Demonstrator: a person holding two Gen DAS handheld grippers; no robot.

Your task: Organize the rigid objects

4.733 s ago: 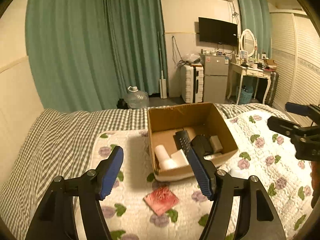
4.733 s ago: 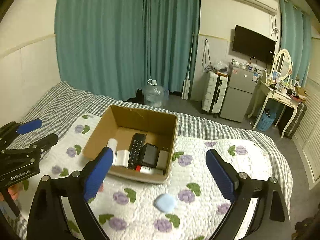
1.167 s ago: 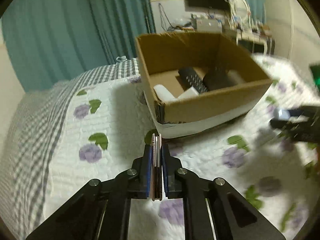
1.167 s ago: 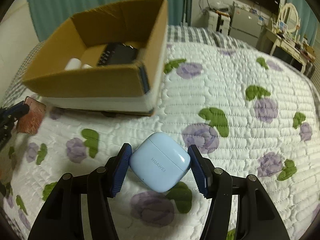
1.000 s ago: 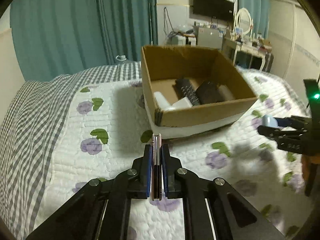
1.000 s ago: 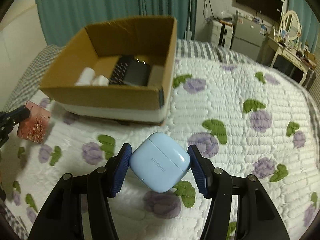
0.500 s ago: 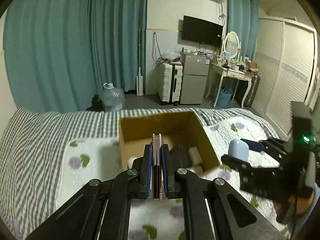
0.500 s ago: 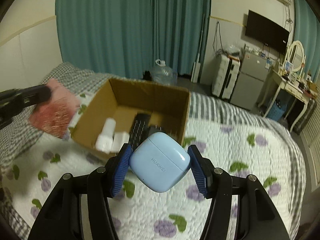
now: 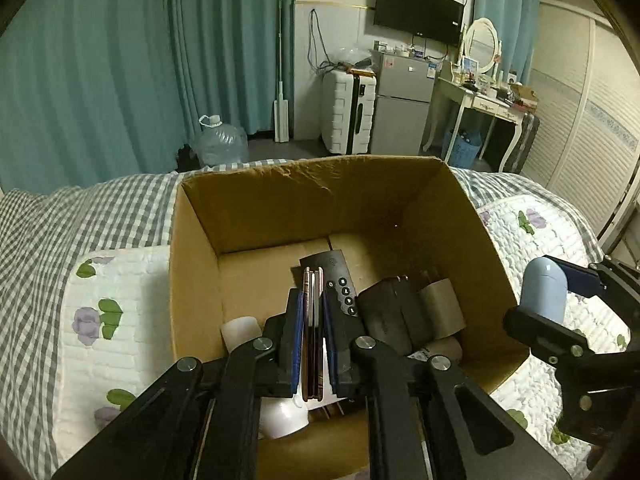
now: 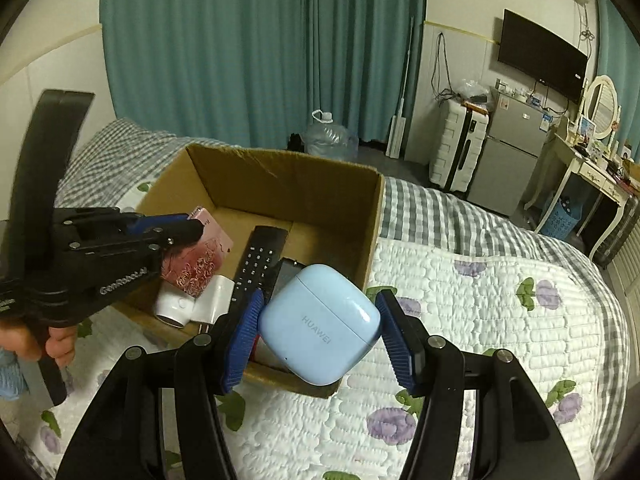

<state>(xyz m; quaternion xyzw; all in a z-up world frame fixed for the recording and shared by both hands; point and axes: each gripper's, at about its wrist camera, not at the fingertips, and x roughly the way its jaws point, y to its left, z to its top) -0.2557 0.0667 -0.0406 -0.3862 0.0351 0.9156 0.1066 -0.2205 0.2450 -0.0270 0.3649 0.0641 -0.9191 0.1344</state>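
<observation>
Brown cardboard box (image 9: 280,216) on floral quilt (image 10: 480,280), open top, sitting on the bed. Left gripper (image 9: 312,312) over the box interior, jaws just eased apart slightly, pink thin case (image 9: 312,320) edge-on between the blue pads; gap visible on the right pad side, contact on the left unclear. Same pink case (image 10: 200,256) seen from the right wrist view, above the box's left part, over the white items. Right gripper (image 10: 320,320) pinching light blue earbud case (image 10: 320,320) by both sides, held above the box's near right corner, not inside. Inside box: black remote (image 10: 256,268), white cylinder (image 10: 176,304), dark charger block (image 9: 392,312). Fingers of a hand (image 10: 56,344) on left gripper handle at lower left.
</observation>
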